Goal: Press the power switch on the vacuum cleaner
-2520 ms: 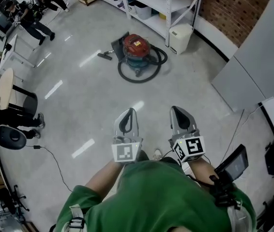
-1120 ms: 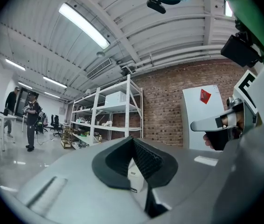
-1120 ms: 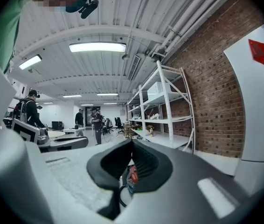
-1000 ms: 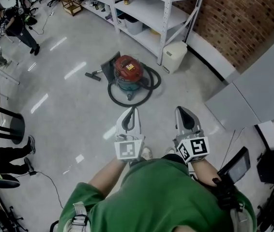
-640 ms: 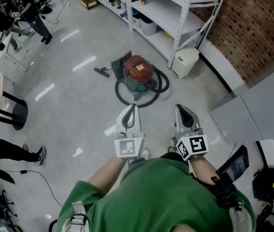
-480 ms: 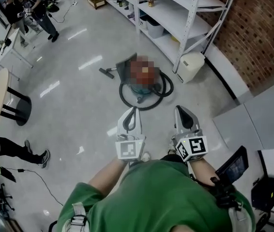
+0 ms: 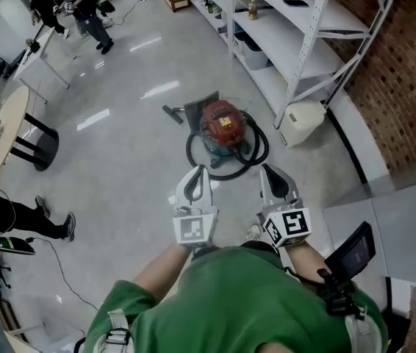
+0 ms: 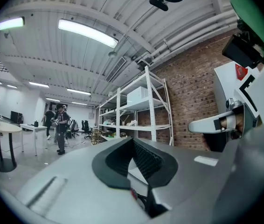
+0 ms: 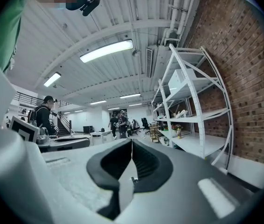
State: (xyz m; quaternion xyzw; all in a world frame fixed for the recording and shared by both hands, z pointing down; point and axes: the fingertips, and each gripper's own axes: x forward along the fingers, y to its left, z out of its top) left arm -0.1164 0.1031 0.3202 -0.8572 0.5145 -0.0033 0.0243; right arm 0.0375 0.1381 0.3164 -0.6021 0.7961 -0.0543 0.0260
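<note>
Head camera looked steeply down from above left gripper (image 7: 199, 169) and right gripper (image 7: 265, 168). Each gripper camera sat close behind own jaws, faced forward. All three views shared white shelving (image 7: 290, 44) ahead of grippers.

No text can be read anywhere; any print on the vacuum cleaner (image 7: 223, 123) is too small.

**Colours on the shop floor:** My left claw (image 7: 198, 170) and right claw (image 7: 265, 168) are pale grey with black ribbed pads. The left cube (image 7: 194, 230) and right cube (image 7: 287, 226) carry black-and-white square markers. The vacuum cleaner (image 7: 221, 123) shows a red lid over a teal body, ringed by a black hose (image 7: 190, 153). My shirt (image 7: 237, 300) is green. The floor (image 7: 120, 168) is glossy light grey, the shelving (image 7: 307, 43) white, the wall (image 7: 406, 87) reddish-brown brick and the bin (image 7: 301, 120) cream.
</note>
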